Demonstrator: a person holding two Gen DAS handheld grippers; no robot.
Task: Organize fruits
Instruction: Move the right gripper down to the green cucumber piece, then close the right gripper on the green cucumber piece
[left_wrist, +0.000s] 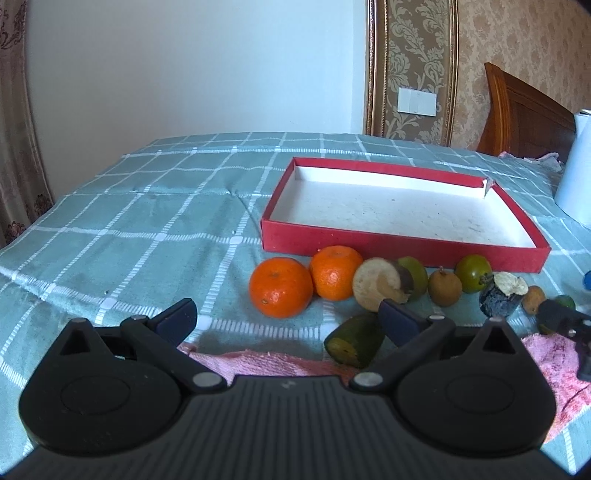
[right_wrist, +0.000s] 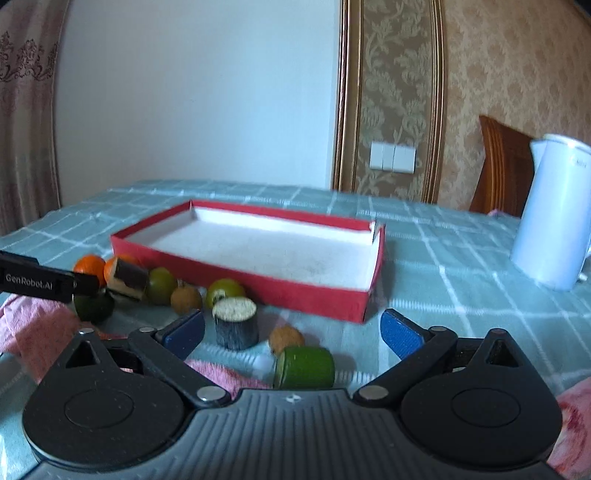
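Note:
An empty red box (left_wrist: 399, 243) with a white inside lies on the checked cloth; it also shows in the right wrist view (right_wrist: 258, 284). In front of it lies a row of fruit: two oranges (left_wrist: 280, 287), a pale cut cane piece (left_wrist: 380, 284), green fruits (left_wrist: 474, 273), a brown longan (left_wrist: 445, 287) and a dark cane piece (left_wrist: 498, 299). My left gripper (left_wrist: 290, 317) is open and empty, just short of the oranges, with a green cut piece (left_wrist: 356, 339) by its right finger. My right gripper (right_wrist: 293, 328) is open and empty over a green cut piece (right_wrist: 304, 367), a dark cane piece (right_wrist: 236, 325) and a longan (right_wrist: 286, 339).
A white kettle (right_wrist: 554, 218) stands right of the box. A pink towel (left_wrist: 554, 365) lies under the grippers at the near edge. A wooden chair back (left_wrist: 524, 118) stands behind the table. The left gripper's body (right_wrist: 37, 282) shows at the left in the right wrist view.

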